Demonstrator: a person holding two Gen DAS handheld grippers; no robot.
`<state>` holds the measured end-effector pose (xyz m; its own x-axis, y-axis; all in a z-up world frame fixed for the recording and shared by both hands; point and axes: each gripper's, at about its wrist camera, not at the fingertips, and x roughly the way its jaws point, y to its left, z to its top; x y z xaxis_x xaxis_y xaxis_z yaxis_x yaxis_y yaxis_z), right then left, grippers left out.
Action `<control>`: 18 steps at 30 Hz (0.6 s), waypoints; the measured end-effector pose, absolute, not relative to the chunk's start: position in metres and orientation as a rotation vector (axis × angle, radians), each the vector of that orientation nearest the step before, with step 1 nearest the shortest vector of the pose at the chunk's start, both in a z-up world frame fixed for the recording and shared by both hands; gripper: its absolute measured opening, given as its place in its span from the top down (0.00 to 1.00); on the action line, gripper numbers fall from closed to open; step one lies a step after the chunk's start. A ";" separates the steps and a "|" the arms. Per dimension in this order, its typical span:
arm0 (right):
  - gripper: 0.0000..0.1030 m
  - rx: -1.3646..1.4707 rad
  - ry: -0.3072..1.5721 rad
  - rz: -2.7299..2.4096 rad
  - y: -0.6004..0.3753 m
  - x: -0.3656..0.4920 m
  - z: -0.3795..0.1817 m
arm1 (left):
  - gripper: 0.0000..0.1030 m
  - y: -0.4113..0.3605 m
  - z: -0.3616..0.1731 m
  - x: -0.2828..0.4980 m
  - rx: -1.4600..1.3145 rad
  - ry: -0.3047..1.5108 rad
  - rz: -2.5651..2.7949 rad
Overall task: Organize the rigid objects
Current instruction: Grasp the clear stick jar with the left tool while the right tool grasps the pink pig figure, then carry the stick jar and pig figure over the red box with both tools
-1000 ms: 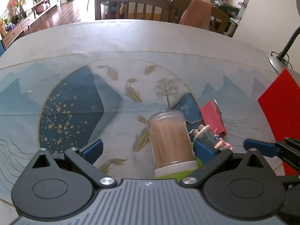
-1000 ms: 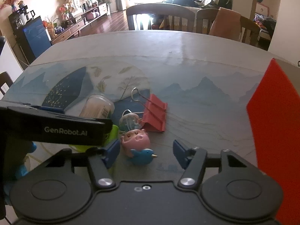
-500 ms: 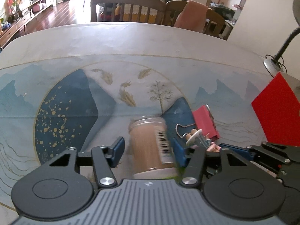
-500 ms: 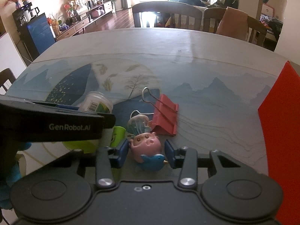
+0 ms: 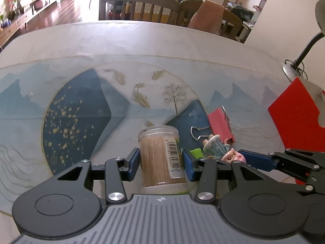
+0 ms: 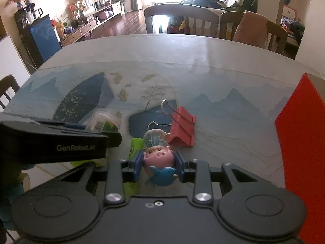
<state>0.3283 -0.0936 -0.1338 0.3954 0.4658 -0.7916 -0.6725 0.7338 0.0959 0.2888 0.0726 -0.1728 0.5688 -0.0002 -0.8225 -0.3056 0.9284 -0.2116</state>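
We counted one toothpick jar (image 5: 161, 158), one pink pig figure (image 6: 158, 155), one blue bird figure (image 6: 162, 175), one red binder clip (image 6: 182, 129), one jellyfish-like figure (image 6: 153, 135), one green item (image 6: 135, 147), one red box (image 5: 294, 116), and two claws.

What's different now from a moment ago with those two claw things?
Both have narrowed. The left gripper is closing its jaws on the toothpick jar, pads now against its sides. The right gripper has shut on the pink pig toy. The red binder clip and red box stayed put.
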 end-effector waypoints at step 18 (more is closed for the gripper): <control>0.68 -0.139 0.851 0.709 -0.158 0.288 -0.069 | 0.59 0.051 -0.133 0.242 -0.386 0.935 0.095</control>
<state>0.2877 -0.1583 -0.0691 0.4476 0.5171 -0.7296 -0.6237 0.7652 0.1596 0.2420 0.0515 -0.1328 0.5948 -0.0860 -0.7992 -0.2454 0.9274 -0.2824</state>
